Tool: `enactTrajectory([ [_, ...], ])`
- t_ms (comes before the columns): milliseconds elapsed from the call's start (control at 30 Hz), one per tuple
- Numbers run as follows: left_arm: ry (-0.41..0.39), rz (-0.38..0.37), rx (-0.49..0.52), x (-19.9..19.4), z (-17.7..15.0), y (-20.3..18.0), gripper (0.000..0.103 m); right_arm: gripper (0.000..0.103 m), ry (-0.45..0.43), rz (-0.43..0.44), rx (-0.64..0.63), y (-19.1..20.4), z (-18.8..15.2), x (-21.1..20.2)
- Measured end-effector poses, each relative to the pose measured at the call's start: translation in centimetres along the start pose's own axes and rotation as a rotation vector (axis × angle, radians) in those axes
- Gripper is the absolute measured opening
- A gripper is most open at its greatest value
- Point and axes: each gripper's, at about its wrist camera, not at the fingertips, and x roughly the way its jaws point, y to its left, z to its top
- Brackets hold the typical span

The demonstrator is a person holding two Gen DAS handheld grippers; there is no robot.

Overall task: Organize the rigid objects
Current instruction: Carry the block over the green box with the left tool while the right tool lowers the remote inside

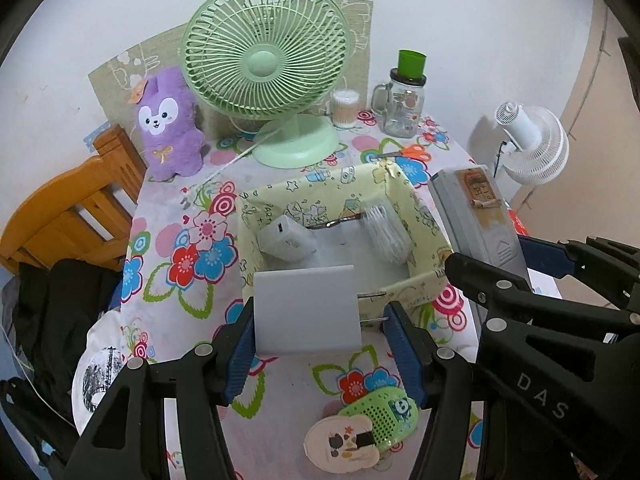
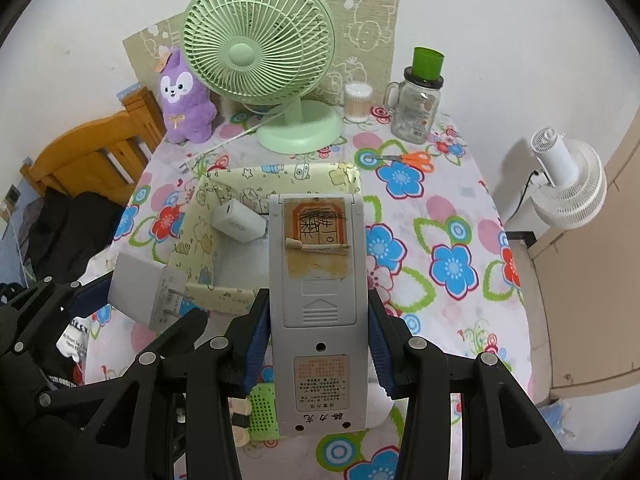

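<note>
My left gripper (image 1: 320, 320) is shut on a white plug adapter (image 1: 308, 310), its prongs against the right finger, held above the near edge of a yellow patterned box (image 1: 320, 188). The adapter also shows in the right wrist view (image 2: 144, 288). My right gripper (image 2: 318, 320) is shut on a grey remote control (image 2: 318, 280), back side up, held over the box's right side (image 2: 280, 172); the remote also shows in the left wrist view (image 1: 476, 208). Inside the box lie a white charger (image 1: 286, 240) and a clear packet of white sticks (image 1: 386, 232).
On the floral tablecloth (image 2: 440, 240) stand a green fan (image 1: 264, 64), a purple plush (image 1: 168, 128), a cotton-swab tub (image 1: 345, 108), a glass jar with green cup (image 1: 402, 108) and orange scissors (image 1: 412, 153). A green mesh item (image 1: 384, 412) lies near the front. A wooden chair (image 1: 68, 212) stands left, a white fan (image 1: 532, 140) right.
</note>
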Motion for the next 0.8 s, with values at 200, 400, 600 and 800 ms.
enactTrajectory([
  [200,0.009,0.017,-0.025,1.2,1.1,0.5,0.063,0.048,0.009,0.02,-0.016,-0.2,1.5,1.1],
  [400,0.024,0.012,-0.058,2.8,2.3,1.2,0.063,0.048,0.024,0.031,-0.038,-0.3,3.0,2.5],
  [600,0.039,0.018,-0.072,4.0,3.1,1.6,0.063,0.048,0.048,0.049,-0.045,-0.5,4.4,4.3],
  [800,0.071,0.026,-0.078,5.7,3.6,1.9,0.063,0.048,0.081,0.068,-0.048,-0.5,5.2,6.5],
])
